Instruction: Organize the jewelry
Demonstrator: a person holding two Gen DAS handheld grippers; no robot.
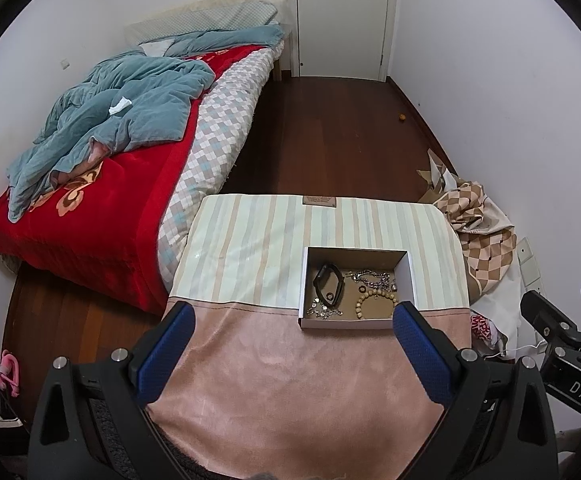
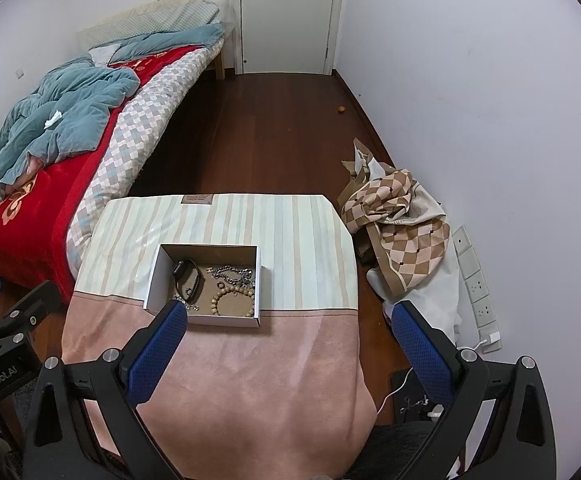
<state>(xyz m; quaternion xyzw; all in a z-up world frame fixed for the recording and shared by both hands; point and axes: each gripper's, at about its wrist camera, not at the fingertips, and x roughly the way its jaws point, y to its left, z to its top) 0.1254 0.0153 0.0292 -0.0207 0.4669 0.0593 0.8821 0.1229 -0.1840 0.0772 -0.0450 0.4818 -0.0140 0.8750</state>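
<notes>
A shallow white box (image 1: 410,276) sits on a cloth-covered table (image 1: 290,380), right where the cloth's striped part meets its pink part, and it serves as the landmark here. All the jewelry visible lies inside it. A black band (image 1: 327,283), perhaps a watch or fitness strap, lies toward the box's left wall. A silver chain (image 1: 372,278) lies toward the back right. A bracelet of pale wooden beads (image 1: 374,302) curls at the front right, and some small silver pieces (image 1: 322,310) rest in the front left corner. A small dark ring (image 1: 362,289) sits near the middle.

The left gripper (image 1: 294,330) hovers just in front of the box, its blue fingers spread wide and holding nothing. The right gripper (image 2: 290,330) also hangs in front of the box and off to its right side, fingers likewise spread and empty; its left finger (image 2: 158,344) overlaps the box's front left corner in its own view.

Nothing lies on the cloth outside the box, so the collecting looks finished or nearly so, though sorting inside the box may remain. If a piece must be moved, the next move calls for lowering one gripper over the box's rim and pinching low on a thin, loose item. The chain and small silver pieces would likely slip or tangle.
</notes>
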